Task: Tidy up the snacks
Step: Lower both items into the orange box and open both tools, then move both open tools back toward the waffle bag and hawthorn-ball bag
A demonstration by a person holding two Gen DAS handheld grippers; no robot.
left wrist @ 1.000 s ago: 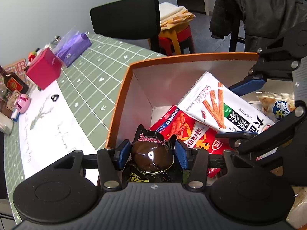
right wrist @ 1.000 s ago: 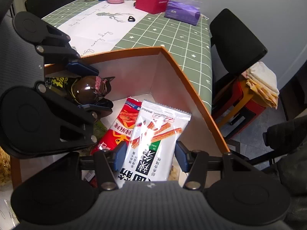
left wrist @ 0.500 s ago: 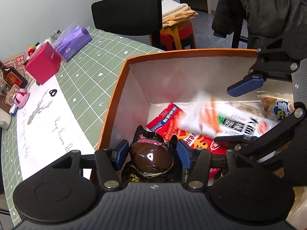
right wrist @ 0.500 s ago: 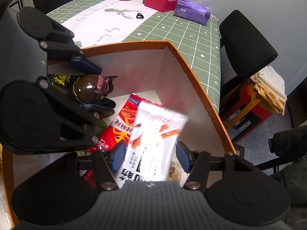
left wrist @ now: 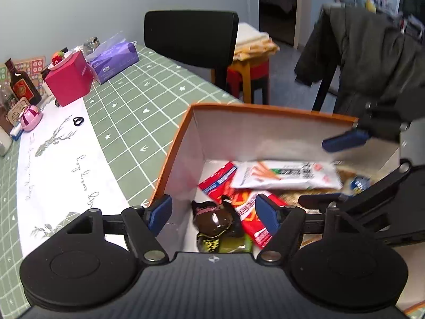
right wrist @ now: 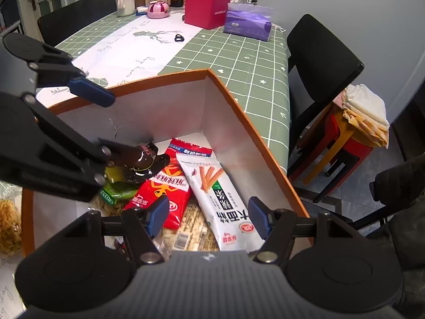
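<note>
An orange-rimmed box [left wrist: 265, 107] [right wrist: 239, 109] with white inner walls stands on the table and holds several snack packs. My left gripper [left wrist: 213, 212] is open above its near left corner; a dark brown round candy pack [left wrist: 216, 219] [right wrist: 143, 159] lies free below it in the box. My right gripper [right wrist: 208, 216] is open above the box; a white pack with orange sticks [right wrist: 220, 199] [left wrist: 287, 176] lies flat under it on a red pack [right wrist: 164, 191] [left wrist: 247, 207]. A green pack [right wrist: 117, 186] lies beside the candy.
The green checked tablecloth [left wrist: 132, 111] carries a white runner [left wrist: 58, 170], a red box [left wrist: 70, 79], a purple tissue pack [left wrist: 114, 58], bottles [left wrist: 20, 85] and a pink item [left wrist: 29, 114]. Black chairs [left wrist: 191, 40] [right wrist: 318, 61], a red stool [right wrist: 345, 138] and a dark coat [left wrist: 372, 63] stand around.
Both grippers opened. The candy pack dropped from the left one and the white pack fell from the right one into the box. Both grippers have risen.
</note>
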